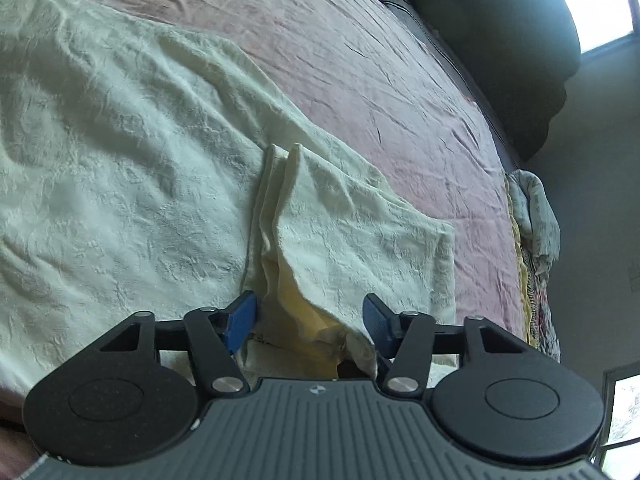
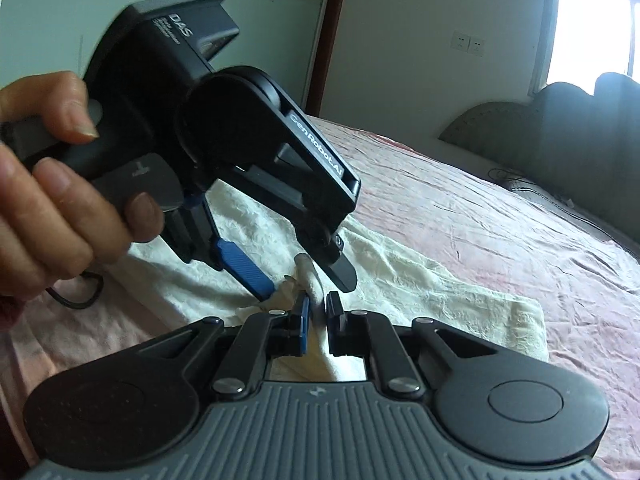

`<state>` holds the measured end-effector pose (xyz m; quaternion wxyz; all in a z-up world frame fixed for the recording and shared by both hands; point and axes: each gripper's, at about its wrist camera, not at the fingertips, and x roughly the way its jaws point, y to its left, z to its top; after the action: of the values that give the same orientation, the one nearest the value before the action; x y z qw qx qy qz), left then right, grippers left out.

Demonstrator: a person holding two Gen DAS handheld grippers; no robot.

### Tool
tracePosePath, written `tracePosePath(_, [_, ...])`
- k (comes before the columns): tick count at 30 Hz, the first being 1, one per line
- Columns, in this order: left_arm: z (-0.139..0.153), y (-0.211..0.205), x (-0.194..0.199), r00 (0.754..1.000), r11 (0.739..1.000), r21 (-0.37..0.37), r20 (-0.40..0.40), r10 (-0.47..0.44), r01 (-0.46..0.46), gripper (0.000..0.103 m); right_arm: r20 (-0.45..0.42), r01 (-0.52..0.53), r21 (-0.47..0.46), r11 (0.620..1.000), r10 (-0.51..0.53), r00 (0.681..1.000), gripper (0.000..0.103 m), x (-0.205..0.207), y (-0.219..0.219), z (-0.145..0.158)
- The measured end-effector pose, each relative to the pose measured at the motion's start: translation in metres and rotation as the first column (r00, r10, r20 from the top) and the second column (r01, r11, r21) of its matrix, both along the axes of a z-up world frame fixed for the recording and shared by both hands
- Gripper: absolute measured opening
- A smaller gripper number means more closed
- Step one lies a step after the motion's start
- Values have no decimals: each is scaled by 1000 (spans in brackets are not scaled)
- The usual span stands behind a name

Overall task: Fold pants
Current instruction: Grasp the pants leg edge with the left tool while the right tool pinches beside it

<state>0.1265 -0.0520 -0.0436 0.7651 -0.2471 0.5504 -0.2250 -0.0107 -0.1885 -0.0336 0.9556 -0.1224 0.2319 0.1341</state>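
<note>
Crinkled cream pants (image 1: 132, 168) lie spread on our pink bedsheet (image 1: 360, 60); our left gripper (image 1: 310, 318) stands half open, a bunched fold loose between blue pads. In the right view, our right gripper (image 2: 318, 312) pinches a rolled fabric ridge; a hand (image 2: 48, 176) blocks the left.

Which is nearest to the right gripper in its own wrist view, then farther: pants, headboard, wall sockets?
1. Pants: a fold pinched in the right gripper, directly ahead.
2. Headboard: across the bed, upper right.
3. Wall sockets: on the wall beyond the bed, upper right.
</note>
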Motion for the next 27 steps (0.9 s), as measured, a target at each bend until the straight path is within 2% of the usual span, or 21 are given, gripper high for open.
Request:
tracePosePath(5, [7,9,-4,1000,1000,-19,9,8,-8,59,-1,-3,-1,1000,3,1000,9,0,0,-3])
tracePosePath(9, [1,9,-4,998,991,-131,-60,-24,15,58,8,12,20,1000,-12,1000,9,0,-6,-1])
tracePosePath(12, [-3,0,-2,998,996,-87,-57,1,-6,58,10,18,43,999,-19,1000,9,0,-10,0])
tracePosePath(13, [-7,-1,-1,998,996,-89,-59,14,-19,56,10,20,48,999,-21,1000,9,-1,-11,0])
tracePosePath(15, [-16,-2,2,995,994,-100,-91,34,-43,30,5,23,45,999,-24,1000,9,-1,-11,0])
tracePosePath(16, [-18,-3,4,994,994,-94,-98,41,-50,27,0,23,41,999,-23,1000,9,-1,-11,-1])
tracePosePath(17, [-19,-4,4,995,995,-84,-84,43,-50,15,-9,20,36,999,-19,1000,9,-2,-9,-2])
tracePosePath(20, [-17,-5,2,998,997,-54,-47,44,-47,15,-76,-10,15,1000,11,997,8,5,-4,-10])
tracePosePath(22, [-14,-6,-1,999,999,-26,-5,39,-39,15,-75,-9,-17,1000,8,997,9,7,2,-17])
tracePosePath(27, [3,0,-14,995,999,37,98,28,-31,15,-66,-21,-21,1000,20,998,10,12,8,-15])
